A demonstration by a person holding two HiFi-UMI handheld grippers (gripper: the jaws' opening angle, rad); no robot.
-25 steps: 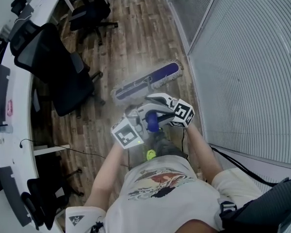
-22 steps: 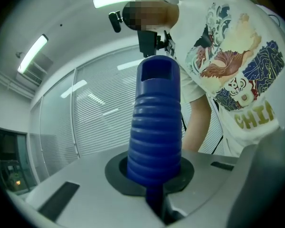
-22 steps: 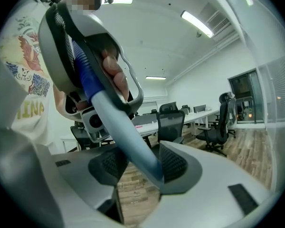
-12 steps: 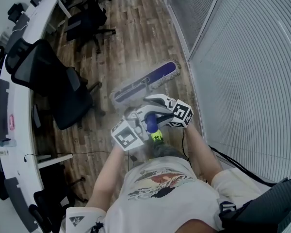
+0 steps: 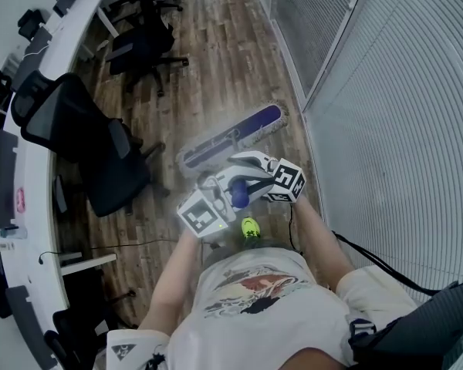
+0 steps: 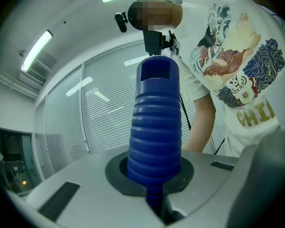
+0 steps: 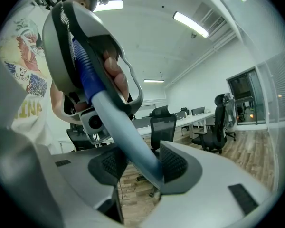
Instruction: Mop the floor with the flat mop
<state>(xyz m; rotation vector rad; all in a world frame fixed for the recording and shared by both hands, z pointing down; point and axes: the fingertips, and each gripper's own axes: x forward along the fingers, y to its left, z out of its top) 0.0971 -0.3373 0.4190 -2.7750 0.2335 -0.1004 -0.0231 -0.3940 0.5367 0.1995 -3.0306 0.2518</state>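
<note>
Head view: flat mop (image 5: 231,139) pad ahead; left claw (image 6: 154,198), right claw (image 7: 141,167) clamped on handle (image 5: 240,196).

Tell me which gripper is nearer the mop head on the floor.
Right. The right gripper clamps the pole lower down, closer to the mop head; the left gripper clamps the blue grip at the handle's top, farther away.

Left gripper (image 6: 155,199) clamps the blue, ribbed mop handle (image 6: 155,127) — fingers (image 6: 71,198) closed round it.
</note>
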